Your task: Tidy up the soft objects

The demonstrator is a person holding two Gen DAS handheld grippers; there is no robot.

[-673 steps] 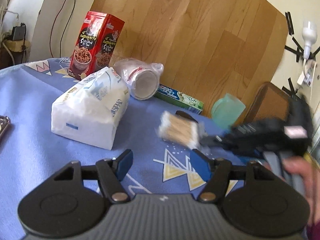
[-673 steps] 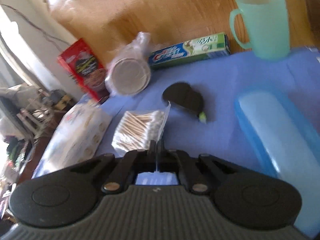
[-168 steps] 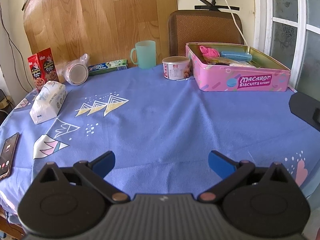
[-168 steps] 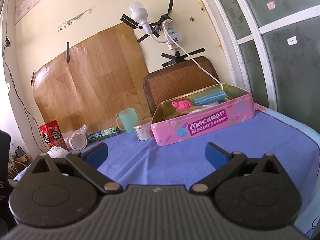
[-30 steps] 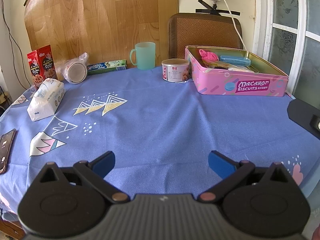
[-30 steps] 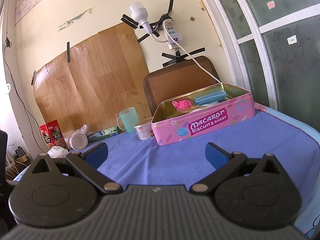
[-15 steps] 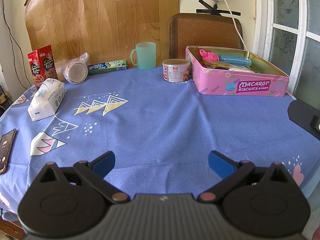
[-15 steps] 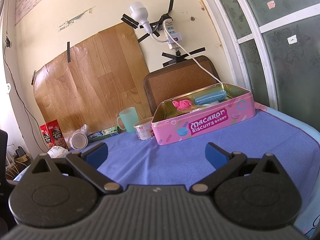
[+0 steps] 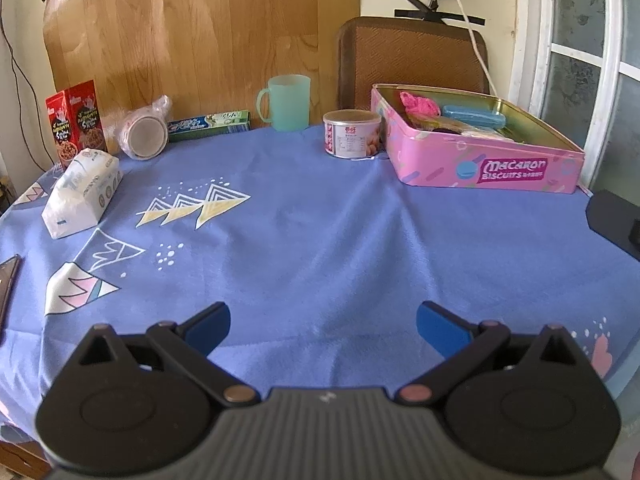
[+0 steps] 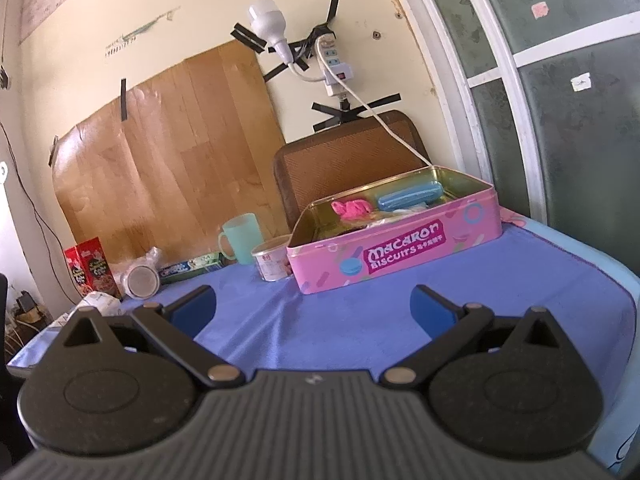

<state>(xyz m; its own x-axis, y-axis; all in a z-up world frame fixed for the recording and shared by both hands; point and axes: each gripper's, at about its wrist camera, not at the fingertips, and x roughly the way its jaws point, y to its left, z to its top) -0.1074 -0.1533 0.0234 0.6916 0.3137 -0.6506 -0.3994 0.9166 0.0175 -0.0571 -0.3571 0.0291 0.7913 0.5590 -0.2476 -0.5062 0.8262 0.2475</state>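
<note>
Both the left gripper (image 9: 323, 326) and the right gripper (image 10: 313, 306) were spread wide and empty above the blue tablecloth (image 9: 320, 240). The pink tin (image 9: 480, 160), lettered "Macaron Biscuits", held a pink soft thing (image 9: 416, 104) and a blue case (image 9: 472, 116). Only the left view showed the tissue pack (image 9: 82, 198) whole and a phone (image 9: 6, 280) at the edge; the right showed a bulb (image 10: 267, 24).

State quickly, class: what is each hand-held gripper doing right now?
Left hand-held gripper: open, holding nothing.
Right hand-held gripper: open, holding nothing.
</note>
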